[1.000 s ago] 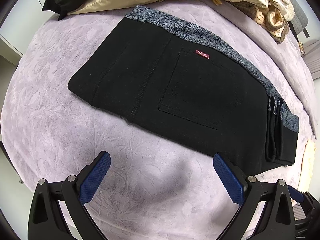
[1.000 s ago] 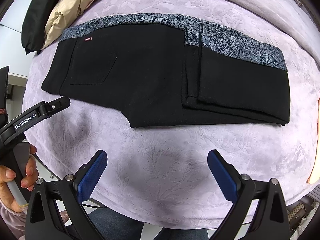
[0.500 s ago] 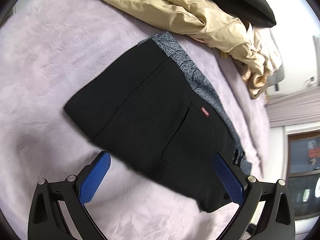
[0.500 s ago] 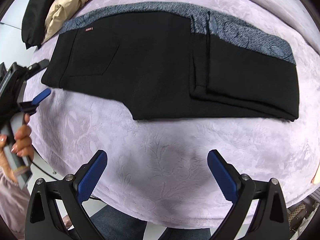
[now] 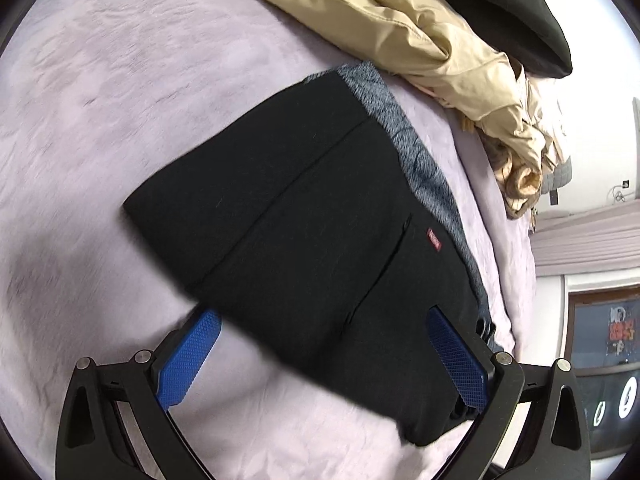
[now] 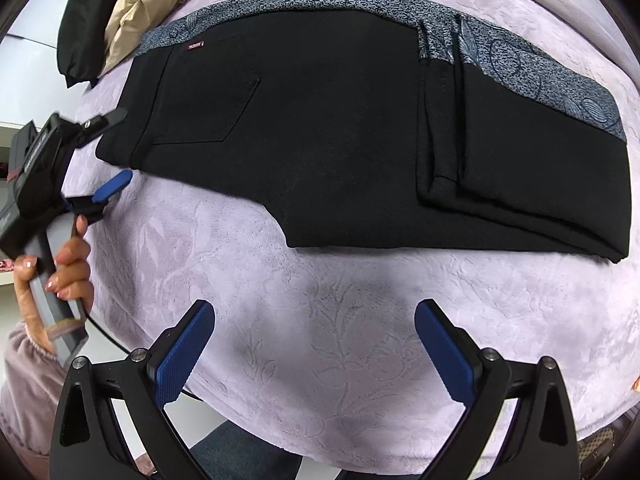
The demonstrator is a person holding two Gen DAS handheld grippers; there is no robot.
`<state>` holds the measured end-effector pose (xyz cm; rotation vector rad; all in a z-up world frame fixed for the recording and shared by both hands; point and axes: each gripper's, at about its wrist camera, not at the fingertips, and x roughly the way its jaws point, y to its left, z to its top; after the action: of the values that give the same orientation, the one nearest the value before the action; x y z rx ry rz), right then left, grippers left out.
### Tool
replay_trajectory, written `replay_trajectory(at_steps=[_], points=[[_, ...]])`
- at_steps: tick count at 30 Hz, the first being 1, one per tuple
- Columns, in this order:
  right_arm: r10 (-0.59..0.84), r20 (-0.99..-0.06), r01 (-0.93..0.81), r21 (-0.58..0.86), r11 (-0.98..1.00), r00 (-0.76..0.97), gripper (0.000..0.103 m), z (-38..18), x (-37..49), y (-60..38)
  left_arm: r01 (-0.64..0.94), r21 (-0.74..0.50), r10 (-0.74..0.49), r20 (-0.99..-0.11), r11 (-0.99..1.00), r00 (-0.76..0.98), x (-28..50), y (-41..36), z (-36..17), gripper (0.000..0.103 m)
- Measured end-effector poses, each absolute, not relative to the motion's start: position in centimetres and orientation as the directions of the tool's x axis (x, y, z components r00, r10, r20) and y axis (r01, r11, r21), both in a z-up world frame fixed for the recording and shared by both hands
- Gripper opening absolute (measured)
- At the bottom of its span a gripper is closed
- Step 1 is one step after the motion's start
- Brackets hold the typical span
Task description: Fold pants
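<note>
Black pants (image 6: 340, 128) with a grey patterned side stripe lie folded lengthwise on the lilac bedspread (image 6: 320, 320), legs doubled back at the right. They also show in the left wrist view (image 5: 320, 232), with a small red label. My left gripper (image 5: 320, 344) is open, its blue pads straddling the near left edge of the pants at the waist end. In the right wrist view the left gripper (image 6: 110, 152) is at that same left end. My right gripper (image 6: 314, 336) is open and empty above bare bedspread in front of the pants.
A beige jacket (image 5: 420, 32) and a black garment (image 5: 500, 0) are piled at the back of the bed, beyond the waist end. They also show in the right wrist view (image 6: 132, 12). The bed's front edge lies under my right gripper.
My left gripper has swung around to the left end of the pants and closed in on the edge. My right gripper has drifted slightly closer. The pants lie as before.
</note>
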<state>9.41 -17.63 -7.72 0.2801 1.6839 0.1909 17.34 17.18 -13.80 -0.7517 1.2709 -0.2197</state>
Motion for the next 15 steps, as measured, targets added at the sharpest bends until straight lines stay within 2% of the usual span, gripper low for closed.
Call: replay_trajectory(at_steps=[6,7,8,9,12,15], points=[[0.315,-0.945,0.059,0.311,0.949,-0.091,0.101,-7.5,10.6,-17.4,-0.3,-0.564,-0.481,-0.82,0.769,0.309,18.7,16.0,-15.0,0.1],[0.318,-0.945,0.054,0.315,0.948,-0.081,0.101,-7.0,11.0,-17.6,-0.305,-0.553,-0.464,-0.826,0.775,0.32,18.7,15.9,-14.7,0.093],[0.323,-0.944,0.048,0.32,0.946,-0.062,0.101,-6.3,11.6,-17.7,-0.306,-0.524,-0.427,-0.841,0.795,0.332,18.7,15.6,-14.2,0.071],[0.329,-0.944,0.04,0.327,0.944,-0.035,0.101,-5.3,12.2,-18.0,-0.299,-0.467,-0.373,-0.87,0.832,0.321,18.9,15.2,-13.7,0.054],[0.353,-0.935,0.035,0.355,0.934,0.043,0.101,-1.9,14.1,-19.3,-0.221,-0.351,-0.265,-0.902,0.91,0.34,18.7,13.9,-12.2,0.039],[0.391,-0.911,0.037,0.398,0.916,0.131,0.101,1.7,16.1,-20.8,-0.084,-0.195,-0.146,-0.903,0.977,0.405,17.8,11.6,-9.8,0.037]])
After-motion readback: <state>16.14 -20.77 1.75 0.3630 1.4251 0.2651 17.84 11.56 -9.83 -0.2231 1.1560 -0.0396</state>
